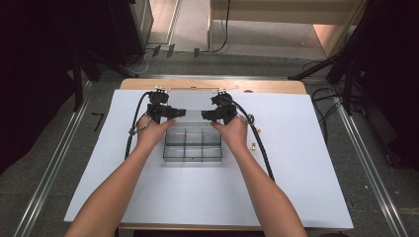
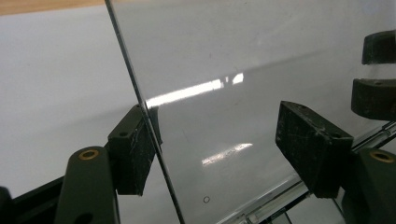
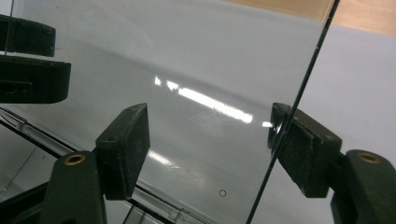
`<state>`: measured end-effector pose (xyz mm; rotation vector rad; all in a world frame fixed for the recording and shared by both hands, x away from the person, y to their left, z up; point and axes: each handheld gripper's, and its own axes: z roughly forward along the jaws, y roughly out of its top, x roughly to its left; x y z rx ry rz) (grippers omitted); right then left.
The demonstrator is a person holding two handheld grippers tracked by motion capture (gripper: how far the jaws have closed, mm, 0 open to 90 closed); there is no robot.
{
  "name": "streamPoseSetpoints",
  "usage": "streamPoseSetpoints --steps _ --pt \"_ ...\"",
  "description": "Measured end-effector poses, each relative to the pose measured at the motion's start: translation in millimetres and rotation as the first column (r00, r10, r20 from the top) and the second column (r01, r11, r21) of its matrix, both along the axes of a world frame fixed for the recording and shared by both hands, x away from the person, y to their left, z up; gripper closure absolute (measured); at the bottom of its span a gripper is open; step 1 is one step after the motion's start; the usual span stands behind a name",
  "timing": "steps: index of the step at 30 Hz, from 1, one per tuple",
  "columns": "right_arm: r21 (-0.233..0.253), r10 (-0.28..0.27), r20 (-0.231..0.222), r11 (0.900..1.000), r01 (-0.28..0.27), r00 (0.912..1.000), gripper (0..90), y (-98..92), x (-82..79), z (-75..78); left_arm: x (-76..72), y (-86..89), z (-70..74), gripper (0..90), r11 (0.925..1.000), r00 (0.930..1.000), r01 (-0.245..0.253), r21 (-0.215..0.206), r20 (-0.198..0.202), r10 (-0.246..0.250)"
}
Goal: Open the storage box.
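**Clerk:** Item one, the grippers. State?

**Holder:** My left gripper (image 2: 219, 149): jaws spread wide, nothing clamped. One pad sits right at the left edge of the clear lid (image 2: 243, 93), whether touching I cannot tell; the other stands well apart, off to the lid's middle. My right gripper (image 3: 215, 149): the same mirrored, jaws apart, one pad at the lid's right edge, the other off toward its middle. In the high view, left gripper (image 1: 170, 112) and right gripper (image 1: 210, 114) point at each other across the far side of the box.

**Clerk:** Item two, the work piece. Location?

**Holder:** Clear compartment box (image 1: 192, 145), middle of the white table sheet (image 1: 296, 173), between my hands. Its lid stands raised and tilted, hinged along the box's far side. Compartments look empty from above, though the plastic is hard to read.

**Clerk:** Item three, hazards.

**Holder:** First: neither gripper holds the lid, so, as I judge it, it may drop shut or fall back. Second: closing on a thin, slick edge, the pads could slip off and flick the lid. Third: uneven pushing from the two sides could twist the hinge or slide the light box across the sheet. Fourth: the trailing cables (image 1: 133, 128) lie near the box and could snag it.

**Clerk:** Sundries?

**Holder:** Small loose bits (image 1: 253, 146) on the sheet, just right of the box; too small to name.
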<state>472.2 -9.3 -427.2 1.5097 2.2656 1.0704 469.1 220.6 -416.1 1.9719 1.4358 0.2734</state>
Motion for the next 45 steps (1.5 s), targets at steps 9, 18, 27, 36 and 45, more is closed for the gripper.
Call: streamPoseSetpoints --steps 9,18,27,36,45 --pt "0.01 0.005 -0.068 1.0 -0.004 0.9977 21.3 4.1 5.8 -6.9 7.2 -2.4 -9.0 22.3 0.9999 0.998 -0.005 -0.016 -0.063 0.004" --pt "0.028 0.006 -0.135 1.0 -0.002 0.9908 16.8 5.2 10.7 -12.2 12.6 -4.7 -14.9 15.6 0.9998 0.9925 -0.011 -0.02 -0.122 0.008" --pt "0.049 -0.003 -0.204 0.999 0.013 0.9789 16.2 3.8 13.2 -14.8 14.7 -3.2 -18.5 14.9 0.9992 0.9864 -0.019 -0.036 -0.164 0.013" --pt "0.052 -0.007 -0.228 0.998 0.02 0.9736 16.2 3.0 14.4 -16.1 15.6 -2.2 -20.6 14.2 0.999 0.9834 -0.023 -0.039 -0.181 0.016" --pt "0.046 -0.011 -0.254 0.999 0.023 0.9671 16.4 0.9 15.5 -16.8 16.9 -1.0 -23.4 13.5 0.9981 0.9762 -0.038 -0.049 -0.215 0.026"
